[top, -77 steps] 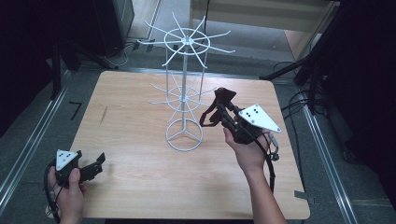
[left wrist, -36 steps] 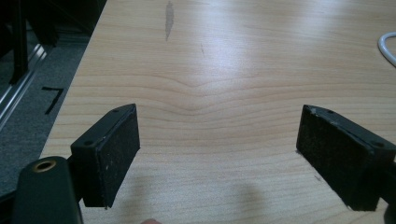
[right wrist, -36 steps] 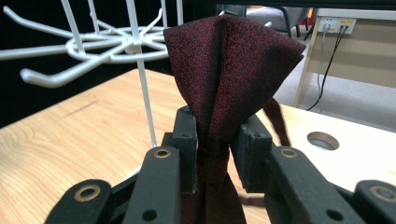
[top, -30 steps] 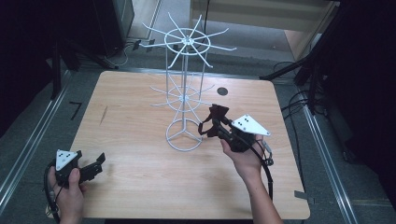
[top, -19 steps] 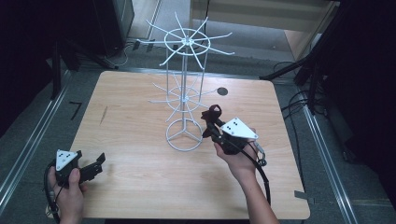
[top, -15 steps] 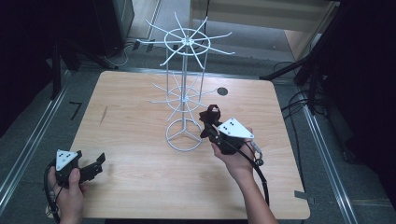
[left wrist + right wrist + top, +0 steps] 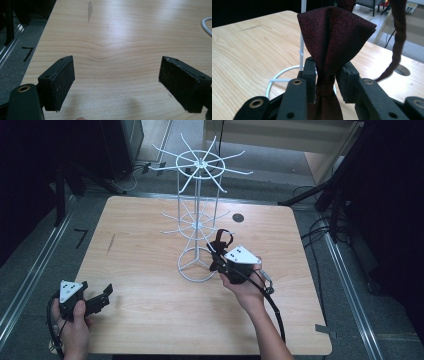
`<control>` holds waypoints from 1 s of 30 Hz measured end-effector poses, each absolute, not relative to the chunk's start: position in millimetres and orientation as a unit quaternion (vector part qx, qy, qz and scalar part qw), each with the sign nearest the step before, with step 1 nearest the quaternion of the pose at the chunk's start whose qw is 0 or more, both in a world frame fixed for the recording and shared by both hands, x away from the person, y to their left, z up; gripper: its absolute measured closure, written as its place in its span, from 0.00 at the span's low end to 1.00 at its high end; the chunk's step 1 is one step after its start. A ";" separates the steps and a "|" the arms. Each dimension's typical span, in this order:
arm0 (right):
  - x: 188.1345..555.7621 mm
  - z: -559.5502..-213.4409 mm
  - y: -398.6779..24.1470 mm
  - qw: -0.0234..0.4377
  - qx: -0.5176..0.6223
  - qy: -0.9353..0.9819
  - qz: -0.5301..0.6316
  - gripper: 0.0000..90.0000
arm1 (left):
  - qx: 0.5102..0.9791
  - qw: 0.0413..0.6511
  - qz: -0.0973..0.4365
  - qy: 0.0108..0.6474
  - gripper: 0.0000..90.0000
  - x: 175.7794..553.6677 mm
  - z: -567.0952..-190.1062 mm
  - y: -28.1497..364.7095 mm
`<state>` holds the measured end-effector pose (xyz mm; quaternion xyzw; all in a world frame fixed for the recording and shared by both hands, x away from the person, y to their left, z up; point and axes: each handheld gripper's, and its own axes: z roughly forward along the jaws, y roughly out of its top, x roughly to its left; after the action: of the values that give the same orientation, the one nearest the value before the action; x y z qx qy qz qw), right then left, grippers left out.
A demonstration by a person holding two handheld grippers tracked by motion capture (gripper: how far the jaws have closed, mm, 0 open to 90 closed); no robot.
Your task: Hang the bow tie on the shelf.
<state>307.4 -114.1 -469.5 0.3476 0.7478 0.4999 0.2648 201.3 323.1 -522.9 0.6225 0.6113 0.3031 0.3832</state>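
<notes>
A dark red bow tie (image 7: 334, 32) stands up between the jaws of my right gripper (image 7: 326, 75), its knot pinched by the pads and its strap (image 7: 398, 37) hanging at the right. The jaws have just been opening slightly, with the knot still between them. In the high view the right gripper (image 7: 216, 259) holds the bow tie (image 7: 221, 241) low beside the base ring of the white wire rack (image 7: 197, 220), on the ring's right side. My left gripper (image 7: 102, 296) rests at the table's near left corner, open, with bare wood between its pads (image 7: 63, 80).
The rack's pole (image 7: 302, 37) and base ring (image 7: 275, 75) stand just behind the bow tie. A round cable hole (image 7: 238, 218) sits in the wooden table (image 7: 140, 240) at the back right. Wire arms spread out from the rack at two levels.
My right gripper has moved left and down with the bow tie, from beside the rack's middle arms to its base ring. The left gripper has stayed put.
</notes>
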 end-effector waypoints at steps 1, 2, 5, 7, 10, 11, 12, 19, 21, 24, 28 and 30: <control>307.4 -469.8 -115.1 0.262 0.348 0.748 0.500 0.77 | 0.623 0.383 0.303 0.611 0.16 201.3 -522.9 323.2; 307.1 -469.8 -116.6 0.257 0.350 0.748 0.502 0.74 | 0.623 0.383 0.303 0.611 0.16 201.3 -522.9 323.2; 305.9 -469.6 -122.6 0.249 0.352 0.746 0.508 0.60 | 0.623 0.383 0.304 0.611 0.16 201.3 -523.0 323.1; 304.0 -468.9 -127.5 0.251 0.353 0.749 0.501 0.49 | 0.623 0.383 0.304 0.610 0.16 201.3 -523.0 323.0; 300.9 -467.7 -137.0 0.250 0.369 0.755 0.482 0.35 | 0.623 0.383 0.304 0.610 0.16 201.3 -522.9 323.0; 299.5 -468.3 -140.9 0.253 0.377 0.750 0.481 0.29 | 0.624 0.383 0.304 0.610 0.16 201.3 -522.9 322.9; 298.0 -468.8 -145.1 0.253 0.386 0.747 0.478 0.24 | 0.624 0.382 0.304 0.610 0.16 201.2 -522.8 322.9; 289.8 -479.1 -178.1 0.242 0.416 0.731 0.484 0.06 | 0.623 0.384 0.305 0.610 0.16 201.4 -523.1 322.5; 287.0 -483.6 -186.7 0.240 0.418 0.731 0.483 0.05 | 0.623 0.384 0.305 0.610 0.16 201.4 -523.1 322.5; 282.2 -490.2 -198.6 0.242 0.428 0.730 0.474 0.04 | 0.624 0.382 0.304 0.610 0.16 201.3 -522.8 322.6; 276.5 -499.2 -214.6 0.245 0.442 0.726 0.466 0.04 | 0.625 0.382 0.304 0.610 0.16 201.1 -522.7 322.6; 273.8 -503.6 -223.4 0.245 0.451 0.722 0.464 0.04 | 0.624 0.382 0.304 0.610 0.16 201.0 -522.7 322.5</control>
<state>273.8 -223.4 -503.6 0.4512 0.7220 0.4638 0.2451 201.0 322.5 -522.7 0.6242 0.6099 0.3041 0.3819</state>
